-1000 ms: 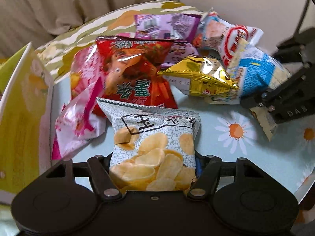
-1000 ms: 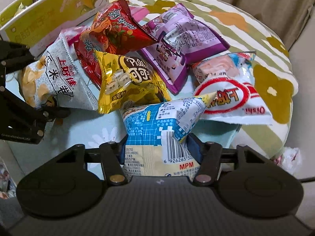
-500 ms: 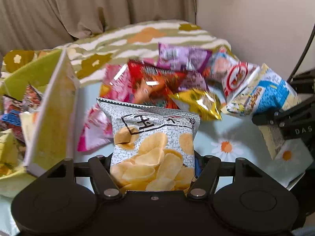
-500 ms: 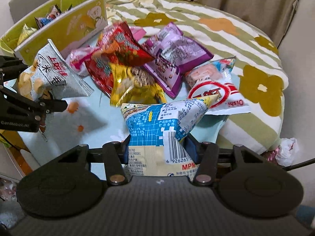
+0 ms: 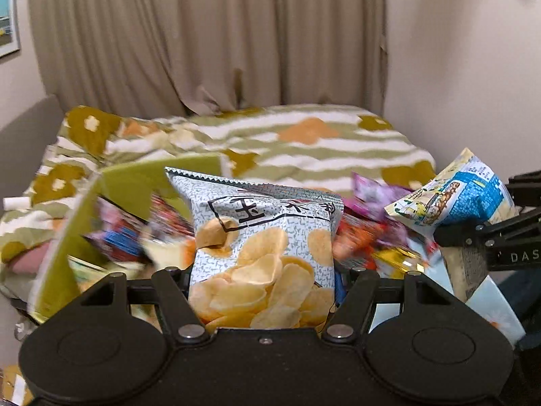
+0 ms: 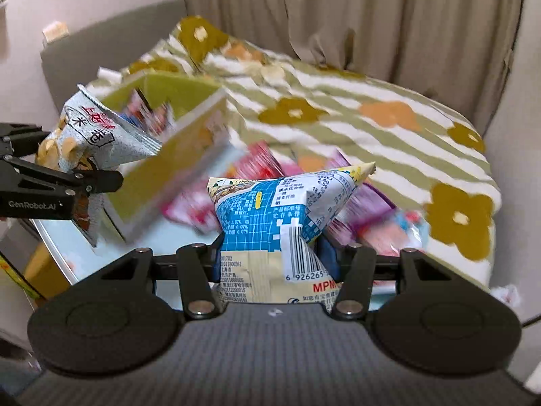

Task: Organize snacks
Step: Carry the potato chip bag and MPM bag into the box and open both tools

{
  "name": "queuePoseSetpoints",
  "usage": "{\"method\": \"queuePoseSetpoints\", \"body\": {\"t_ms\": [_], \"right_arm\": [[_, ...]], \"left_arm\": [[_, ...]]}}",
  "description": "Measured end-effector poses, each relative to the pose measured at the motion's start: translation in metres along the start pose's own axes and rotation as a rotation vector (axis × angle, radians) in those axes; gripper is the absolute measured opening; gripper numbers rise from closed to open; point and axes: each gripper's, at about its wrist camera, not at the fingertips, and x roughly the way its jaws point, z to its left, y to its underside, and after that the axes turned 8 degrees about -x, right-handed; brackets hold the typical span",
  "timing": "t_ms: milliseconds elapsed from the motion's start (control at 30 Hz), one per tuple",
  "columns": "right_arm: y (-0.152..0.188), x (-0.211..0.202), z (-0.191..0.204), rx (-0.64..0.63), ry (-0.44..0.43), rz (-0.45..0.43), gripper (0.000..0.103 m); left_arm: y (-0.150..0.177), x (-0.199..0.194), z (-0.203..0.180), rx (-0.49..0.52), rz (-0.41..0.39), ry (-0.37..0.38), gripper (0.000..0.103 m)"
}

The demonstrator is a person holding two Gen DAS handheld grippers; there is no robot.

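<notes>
Chips (image 5: 267,253), a grey-white speckled bag printed with golden crisps and black characters, are sitting upright in the left claw (image 5: 265,284), whose jaws are pinching its lower part. Beside it, the right claw (image 6: 270,257) is clamping a blue-and-cream puffed bag (image 6: 280,216) showing a barcode. Both bags are hanging above the table (image 6: 64,253), near the green box (image 6: 169,165), with blurred packets (image 6: 257,169) lying beyond, before a flowered blanket (image 6: 372,108)
</notes>
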Motion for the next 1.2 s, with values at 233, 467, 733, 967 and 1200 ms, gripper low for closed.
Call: {"method": "queuePoseSetpoints", "body": {"t_ms": [233, 467, 733, 967, 1200], "right_arm": [[-0.069, 0.026, 0.062, 0.036, -0.041, -0.067, 0.068], [-0.119, 0.066, 0.112, 0.093, -0.049, -0.053, 0.068], [-0.135, 0.109, 0.145, 0.176, -0.028, 0.004, 0.068], [-0.129, 0.121, 0.166, 0.217, 0.002, 0.045, 0.068], [-0.127, 0.122, 0.175, 0.260, 0.026, 0.052, 0.068]], "left_arm": [[-0.029, 0.000, 0.085, -0.051, -0.018, -0.049, 0.071], [-0.040, 0.020, 0.157, -0.071, 0.006, -0.048, 0.071], [-0.028, 0.055, 0.201, -0.096, 0.046, 0.005, 0.089], [-0.015, 0.052, 0.214, -0.071, 0.040, 0.042, 0.103], [-0.009, 0.039, 0.228, -0.078, 0.033, 0.064, 0.103]]}}
